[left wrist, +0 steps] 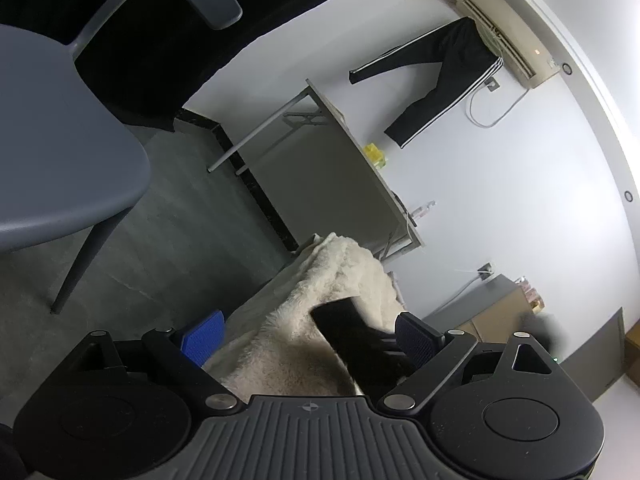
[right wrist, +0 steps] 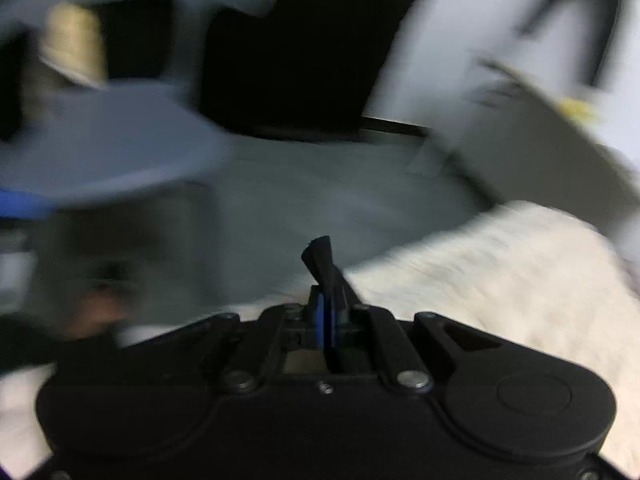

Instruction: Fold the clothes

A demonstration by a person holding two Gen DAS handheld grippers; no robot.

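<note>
Right wrist view: our right claw (right wrist: 326, 276) is pinched on a strip of the black garment (right wrist: 322, 256), just ahead of the fleecy white cover (right wrist: 500, 280). Left claw (left wrist: 308, 340) gapes wide, black cloth between its pads; let's close it before lifting.

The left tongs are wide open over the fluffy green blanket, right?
Not quite. The left tongs are wide open, but the fluffy blanket under them is cream-white, not green. The left wrist view shows it.

Black garment (left wrist: 352, 344) (partly hidden) lies on cream fleece (left wrist: 320, 280).
</note>
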